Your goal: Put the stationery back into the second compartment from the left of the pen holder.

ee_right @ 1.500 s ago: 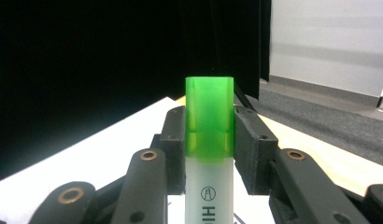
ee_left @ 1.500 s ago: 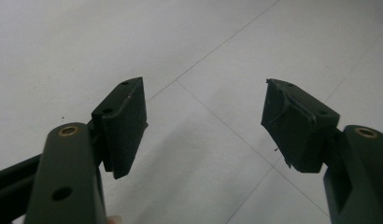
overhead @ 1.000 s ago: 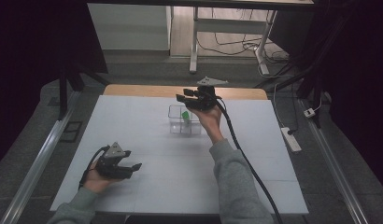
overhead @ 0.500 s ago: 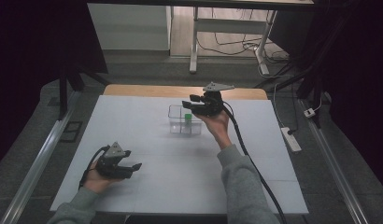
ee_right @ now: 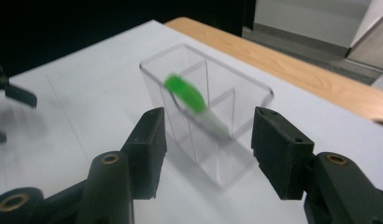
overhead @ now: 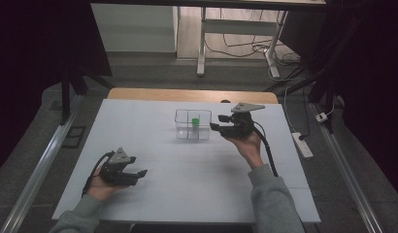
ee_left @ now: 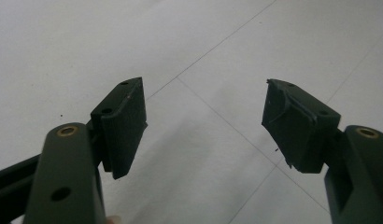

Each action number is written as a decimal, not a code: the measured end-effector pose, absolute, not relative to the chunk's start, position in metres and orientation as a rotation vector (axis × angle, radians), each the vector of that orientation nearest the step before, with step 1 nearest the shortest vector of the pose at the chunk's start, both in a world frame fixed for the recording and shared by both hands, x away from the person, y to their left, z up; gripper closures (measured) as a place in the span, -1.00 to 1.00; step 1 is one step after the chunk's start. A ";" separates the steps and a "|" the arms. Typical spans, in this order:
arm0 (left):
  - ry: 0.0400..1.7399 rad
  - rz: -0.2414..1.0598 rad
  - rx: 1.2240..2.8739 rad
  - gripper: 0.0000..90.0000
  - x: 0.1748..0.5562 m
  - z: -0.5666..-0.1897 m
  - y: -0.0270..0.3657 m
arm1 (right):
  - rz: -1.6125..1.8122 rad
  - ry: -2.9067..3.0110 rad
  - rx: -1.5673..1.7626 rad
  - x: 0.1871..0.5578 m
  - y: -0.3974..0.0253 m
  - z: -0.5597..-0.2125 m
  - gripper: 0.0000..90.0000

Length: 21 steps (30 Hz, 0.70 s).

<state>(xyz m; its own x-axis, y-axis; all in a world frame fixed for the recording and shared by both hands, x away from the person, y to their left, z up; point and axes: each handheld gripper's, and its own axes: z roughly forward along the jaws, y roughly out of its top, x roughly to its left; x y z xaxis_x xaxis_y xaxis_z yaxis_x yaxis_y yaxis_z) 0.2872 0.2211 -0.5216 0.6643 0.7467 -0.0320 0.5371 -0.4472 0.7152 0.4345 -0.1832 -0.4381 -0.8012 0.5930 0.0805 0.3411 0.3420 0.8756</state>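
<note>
A clear plastic box with inner dividers (overhead: pixel 192 130) stands on the white tabletop (overhead: pixel 187 184), toward its far edge, where a strip of light wood (overhead: pixel 139 94) shows beyond the white surface. In the high view a small green piece (overhead: pixel 195 121) sits in one of the box's far compartments. In the right gripper view the same green piece (ee_right: pixel 184 94) shows blurred inside the box (ee_right: pixel 213 140), high against a divider wall, so its exact shape is hard to tell; the dividers split the box into several compartments, and the others look empty.

The right gripper (overhead: pixel 215 127) is held in the person's right hand (overhead: pixel 246 145) just beside the box's right side, pointing at it, with its cable trailing down along the grey sleeve. Its own view shows the right gripper (ee_right: pixel 206 140) with both black jaws spread wide, nothing between them, the box standing just beyond the tips and not touched.

The left gripper (overhead: pixel 139 174) is in the person's left hand (overhead: pixel 102 187) near the front left part of the tabletop, well apart from the box. In its own view the left gripper (ee_left: pixel 204 123) has its jaws spread too, empty, with bare white surface crossed by thin seam lines beneath them.
</note>
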 end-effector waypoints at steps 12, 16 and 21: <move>0.994 0.383 2.163 -0.33 0.287 -0.522 0.221 | 1.331 2.373 0.910 0.391 -0.245 -0.465 -0.08; 0.993 0.386 2.165 -0.33 0.287 -0.522 0.220 | 1.307 2.354 0.942 0.378 -0.267 -0.474 -0.08; 0.992 0.389 2.171 -0.33 0.287 -0.522 0.220 | 1.293 2.340 0.951 0.362 -0.286 -0.480 -0.10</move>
<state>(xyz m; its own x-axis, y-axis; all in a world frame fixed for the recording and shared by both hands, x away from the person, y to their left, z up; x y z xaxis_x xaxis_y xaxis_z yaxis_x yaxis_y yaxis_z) 0.2874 0.2196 -0.5223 0.6603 0.7508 -0.0188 0.5379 -0.4552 0.7096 0.3622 -0.2862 -0.4802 -0.7343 0.6768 0.0514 0.4037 0.3746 0.8347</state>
